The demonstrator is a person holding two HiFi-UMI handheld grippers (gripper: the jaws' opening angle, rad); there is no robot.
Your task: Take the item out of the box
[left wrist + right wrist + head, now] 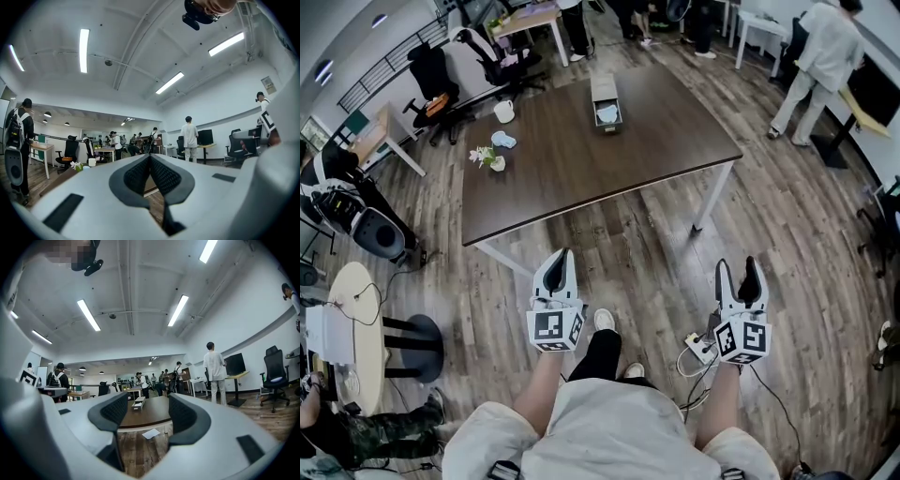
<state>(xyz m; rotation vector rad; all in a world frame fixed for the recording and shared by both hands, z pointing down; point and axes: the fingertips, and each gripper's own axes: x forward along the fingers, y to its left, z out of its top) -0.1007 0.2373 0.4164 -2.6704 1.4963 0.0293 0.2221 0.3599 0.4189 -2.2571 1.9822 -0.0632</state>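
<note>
An open narrow box [605, 98] stands on the far side of the dark brown table [581, 155], with a white item [607, 114] showing in its near end. The right gripper view shows the box [138, 404] small and far off between the jaws. I am standing back from the table on the wood floor. My left gripper [559, 258] is held low in front of my body, shut with nothing in it, its pads [161, 176] pressed together. My right gripper [737, 270] is level with it, open and empty, with its pads [182, 412] spread apart.
A white mug [504, 112], a pale blue object [503, 141] and a small flower pot [488, 158] sit at the table's left end. A person [818, 58] stands at the back right. Office chairs [441, 80] and a round table [352, 328] are on the left. A paper sheet [151, 433] lies on the floor.
</note>
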